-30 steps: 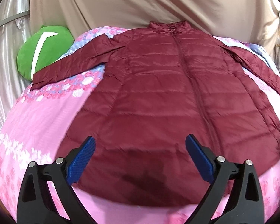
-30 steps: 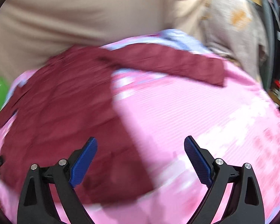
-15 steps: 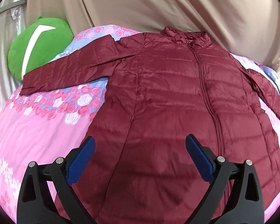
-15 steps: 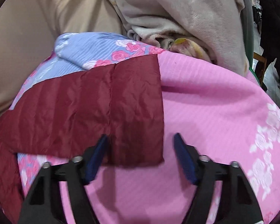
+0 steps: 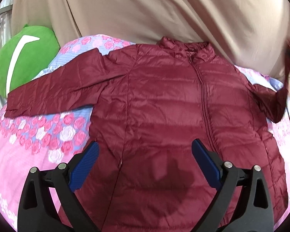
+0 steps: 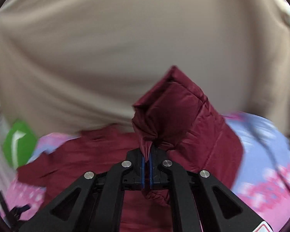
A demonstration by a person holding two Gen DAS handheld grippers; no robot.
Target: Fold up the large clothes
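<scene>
A maroon quilted jacket (image 5: 164, 100) lies front up on the pink floral bedspread (image 5: 29, 154), zipped, collar at the far side. Its left sleeve (image 5: 54, 89) is spread out flat toward the green cushion. My left gripper (image 5: 145, 154) hovers open over the jacket's lower left front, with nothing between its blue pads. In the right wrist view my right gripper (image 6: 147, 158) is shut on the cuff of the jacket's right sleeve (image 6: 176, 112), which stands lifted and bunched above the jaws. In the left wrist view that right sleeve (image 5: 274, 104) rises off the bed at the far right edge.
A green cushion (image 5: 23, 58) with a white mark rests at the bed's far left. A beige draped sheet (image 5: 164, 11) covers the back behind the bed. The bedspread has a blue rose-patterned band (image 5: 63, 127) near the jacket's shoulders.
My left gripper moved forward over the jacket, staying open. My right gripper travelled to the right sleeve's cuff, closed on it and lifted it off the bed.
</scene>
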